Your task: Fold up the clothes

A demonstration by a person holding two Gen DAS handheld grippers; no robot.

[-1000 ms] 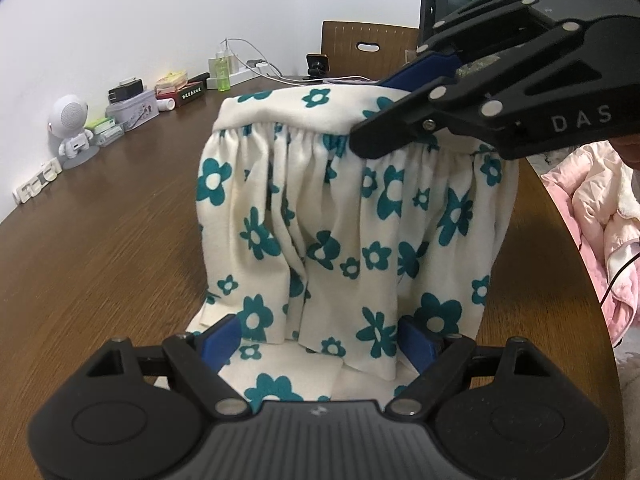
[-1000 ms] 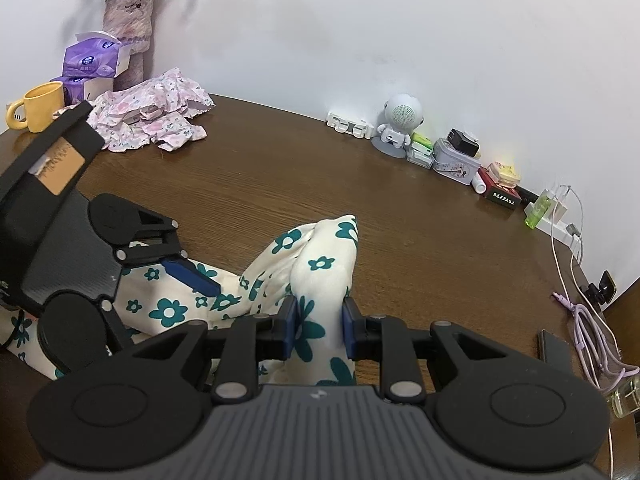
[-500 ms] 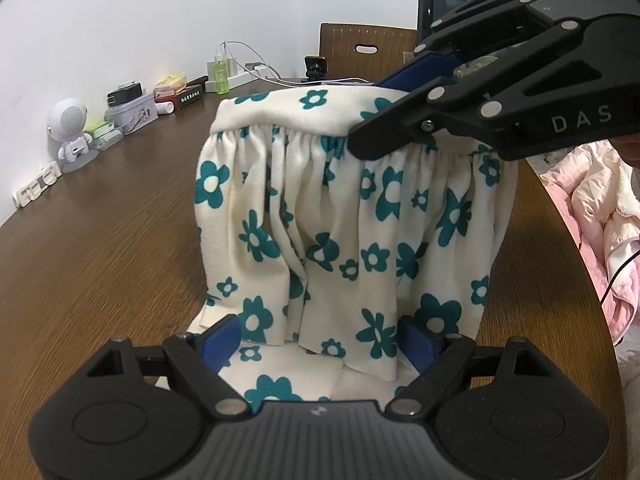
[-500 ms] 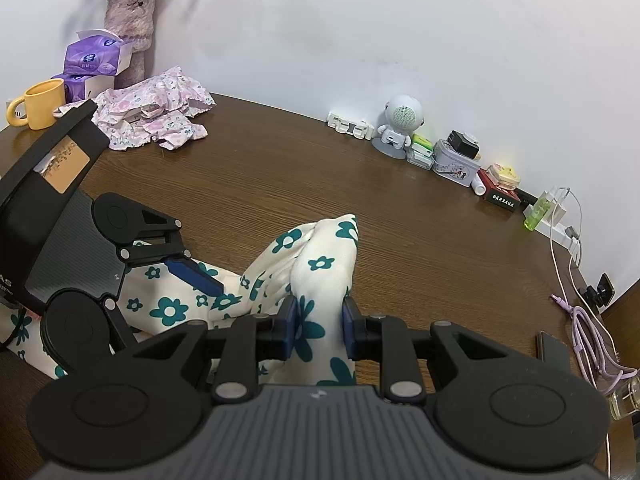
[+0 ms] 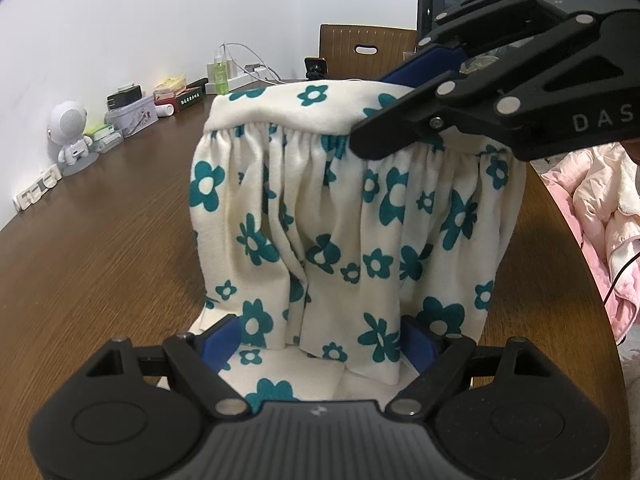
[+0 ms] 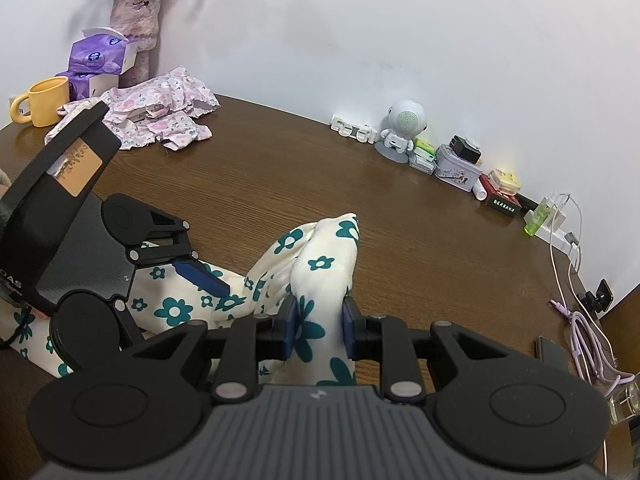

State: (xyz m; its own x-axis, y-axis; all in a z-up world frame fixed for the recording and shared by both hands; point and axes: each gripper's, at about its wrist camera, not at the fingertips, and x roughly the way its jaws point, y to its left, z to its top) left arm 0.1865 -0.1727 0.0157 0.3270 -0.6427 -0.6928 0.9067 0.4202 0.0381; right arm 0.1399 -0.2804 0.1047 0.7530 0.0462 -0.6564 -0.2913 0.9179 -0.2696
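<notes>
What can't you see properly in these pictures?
- Left wrist view: the far side of the flowered cloth and the table behind it, hidden by the hanging cloth.
- Left wrist view: the right gripper covers where it pinches the cloth's top edge.
- Right wrist view: the cloth's near end, hidden under the gripper body.
- Right wrist view: the glass, cut off by the edge.
- Both views: box labels, too small to read.

We see our left claw (image 5: 320,342) at the bottom of its own view: matte black, a ribbed grey-black body between two round discs, silver rivets at the linkage joints, and blue pads (image 5: 220,342) lining its fingers. Our right claw (image 6: 318,328) is built the same. Seen from the side at upper right, its black housing carries white letters "DAS". A tan label sits on the left claw's top plate.
</notes>
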